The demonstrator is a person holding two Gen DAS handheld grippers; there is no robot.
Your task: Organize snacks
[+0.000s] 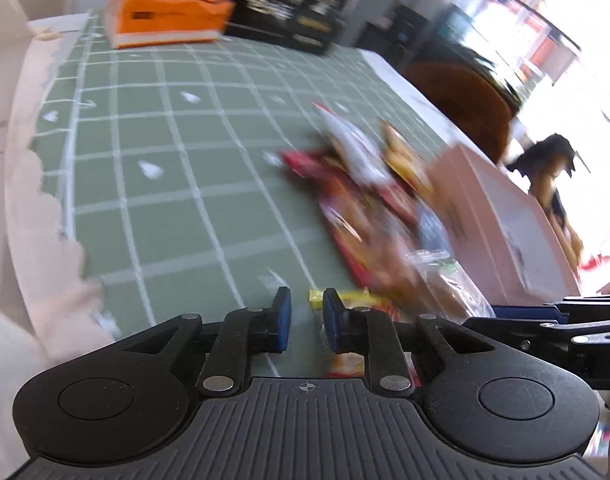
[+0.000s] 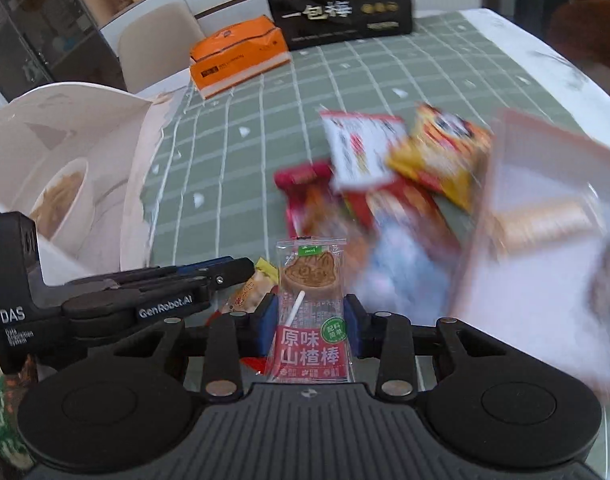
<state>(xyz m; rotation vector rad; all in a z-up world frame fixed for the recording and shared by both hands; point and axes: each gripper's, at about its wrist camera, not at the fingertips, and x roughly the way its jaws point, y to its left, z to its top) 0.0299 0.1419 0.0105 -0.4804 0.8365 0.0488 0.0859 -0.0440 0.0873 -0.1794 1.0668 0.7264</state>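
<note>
1. Risk of slipping: clear plastic packet with a red label and a white lollipop stick (image 2: 311, 312) pinched only across its lower half between the blue pads of the right gripper (image 2: 310, 322), upper part standing free above the fingertips. Thin, slick film; likely to twist or slide out under a quick swing.
2. Risk of collision: left gripper (image 1: 307, 322) just beside the right one, its black body lying across the right wrist view at lower left. Could knock fingers together or nudge the held packet if both close in on the same spot.
3. Risk of scattering: loose heap of red, yellow and white snack packets (image 2: 385, 184) lying on the green checked tablecloth (image 2: 233, 152) right ahead, touching the pale pink box (image 2: 545, 240) at the right. A low pass could drag packets off the heap.
4. Heavy blur over heap and box; hard to judge clearance there.
5. Pose, right: held low and level over the table's near edge, pointing toward the heap, fingers narrowed onto the packet.
6. Pose, left: tilted, low over the cloth, fingers narrowly parted and holding nothing, a small yellow-ended wrapped sweet (image 1: 345, 298) just beyond the tips.
</note>
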